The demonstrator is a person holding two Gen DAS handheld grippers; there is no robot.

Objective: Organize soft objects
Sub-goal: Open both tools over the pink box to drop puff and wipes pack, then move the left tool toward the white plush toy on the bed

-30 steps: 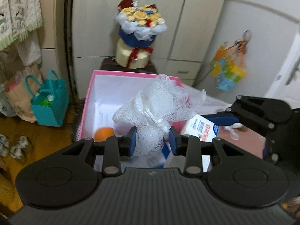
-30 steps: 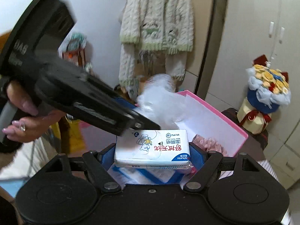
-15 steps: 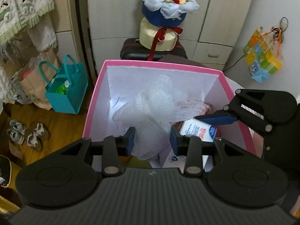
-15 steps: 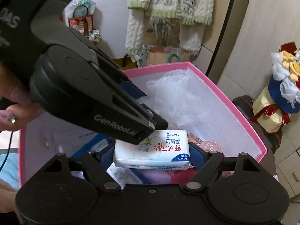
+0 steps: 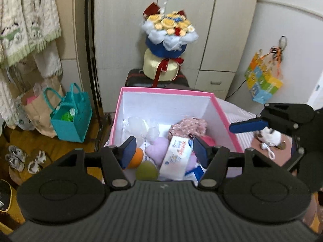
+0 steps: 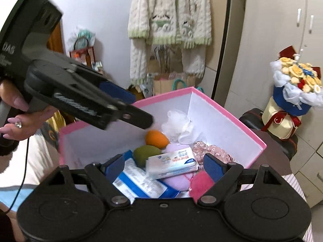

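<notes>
- The mesh pouf [image 6: 179,125], gripped a second ago by the left gripper [image 5: 162,150], is now seen lying in the pink box [image 5: 226,119] against its far wall; the wipes pack [image 6: 171,162], earlier clamped by the right gripper [image 6: 164,166], is now dropped among the box's contents.
- The left jaws are seen opening, with nothing held.
- An orange ball [image 6: 157,139] and a green one [image 6: 146,154] are found left of the pack.
- The right jaws are spread wide and opening further, the pack lying loose below them.

Two wrist fisheyes, angled down, close above shared pink box [image 5: 220,109]
</notes>
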